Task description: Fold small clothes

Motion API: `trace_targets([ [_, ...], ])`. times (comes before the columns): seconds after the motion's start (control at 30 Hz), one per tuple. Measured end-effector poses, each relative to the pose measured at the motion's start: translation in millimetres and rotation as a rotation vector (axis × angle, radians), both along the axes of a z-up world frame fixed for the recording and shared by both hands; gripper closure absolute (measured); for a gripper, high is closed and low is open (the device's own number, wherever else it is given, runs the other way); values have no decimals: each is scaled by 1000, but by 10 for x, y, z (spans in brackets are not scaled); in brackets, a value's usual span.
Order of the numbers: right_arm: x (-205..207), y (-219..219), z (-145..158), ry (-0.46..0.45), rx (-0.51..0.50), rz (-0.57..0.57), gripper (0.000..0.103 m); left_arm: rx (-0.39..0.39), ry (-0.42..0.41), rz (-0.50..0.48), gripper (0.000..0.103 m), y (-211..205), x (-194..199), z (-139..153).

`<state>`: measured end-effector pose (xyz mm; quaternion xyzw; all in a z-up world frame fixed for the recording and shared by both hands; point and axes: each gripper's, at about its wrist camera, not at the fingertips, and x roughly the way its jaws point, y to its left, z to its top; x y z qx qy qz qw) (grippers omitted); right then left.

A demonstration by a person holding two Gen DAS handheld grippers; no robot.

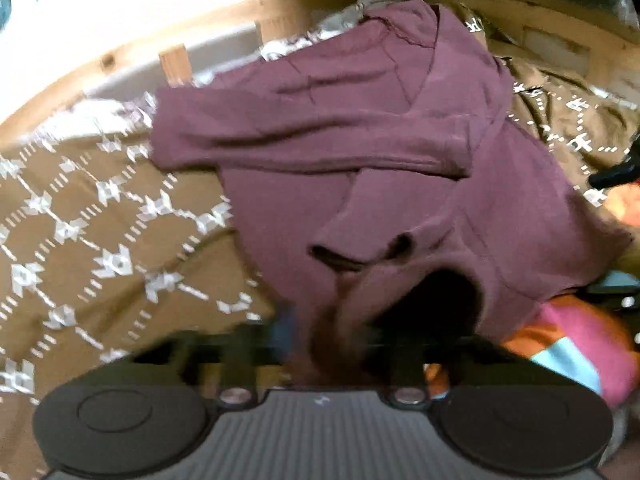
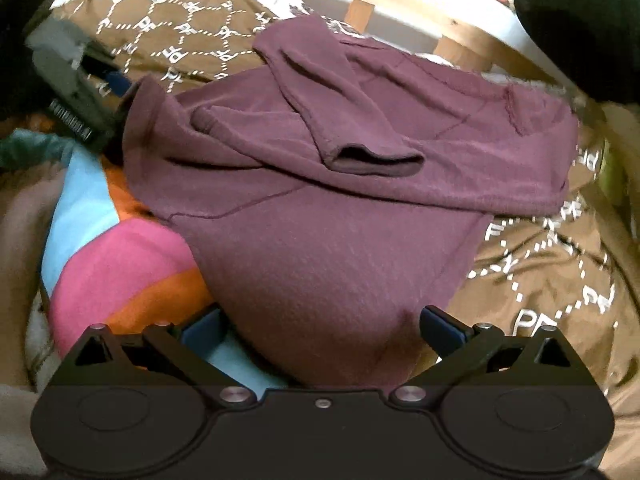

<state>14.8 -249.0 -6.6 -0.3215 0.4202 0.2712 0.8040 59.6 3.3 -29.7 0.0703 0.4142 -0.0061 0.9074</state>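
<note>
Right wrist view shows the maroon sweatshirt on the brown bedspread, sleeves folded in, near hem between the wide-open right gripper; left gripper apparently pinches cloth, final fold remaining.

Warm, dim indoor light, glare blowing out the white wall in the left wrist view's upper left, motion blur smearing the maroon garment down low, fisheye bending every edge, corners vignetted black.
</note>
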Motion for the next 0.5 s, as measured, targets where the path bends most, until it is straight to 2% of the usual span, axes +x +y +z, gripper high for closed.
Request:
trace_targets([
  [0.03, -29, 22, -2, -19, -16, 15, 1, 0, -14, 4, 93, 25, -11, 23],
  [0.07, -60, 46, -4, -39, -33, 30, 1, -22, -30, 10, 95, 70, -32, 58],
  [0.27, -215, 117, -12, -146, -126, 83, 2, -40, -119, 63, 96, 250, -43, 358],
  [0.5, -261, 175, -12, -158, -119, 141, 5, -80, -195, 62, 96, 261, 256, 828],
])
